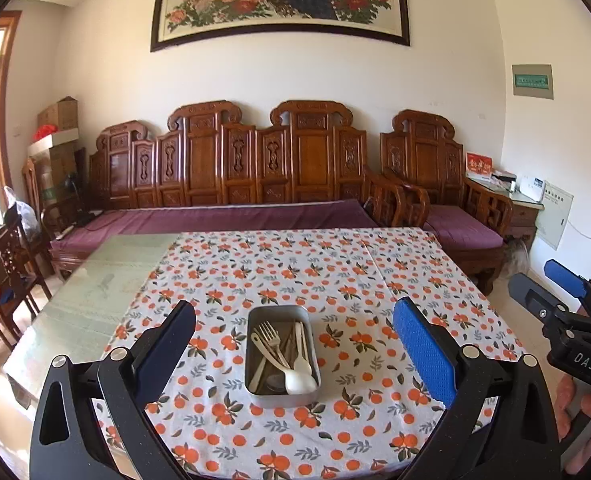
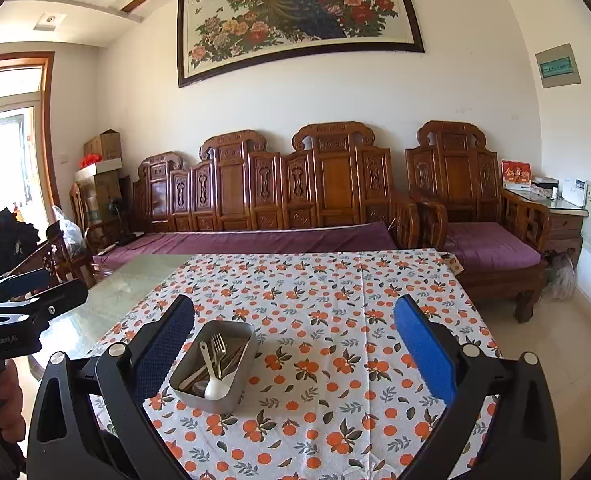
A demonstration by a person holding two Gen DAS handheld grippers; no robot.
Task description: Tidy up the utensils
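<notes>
Grey metal tin (image 1: 281, 354) sits on the orange-print tablecloth (image 1: 335, 276), holding a fork (image 1: 269, 334), a white spoon (image 1: 299, 380) and other pale utensils lying lengthwise. My left gripper (image 1: 293, 348) hangs above the cloth with its jaws wide apart, framing the tin without touching it. My right gripper (image 2: 293, 348) is likewise spread and empty, the tin just beside its left finger (image 2: 163, 344).
</notes>
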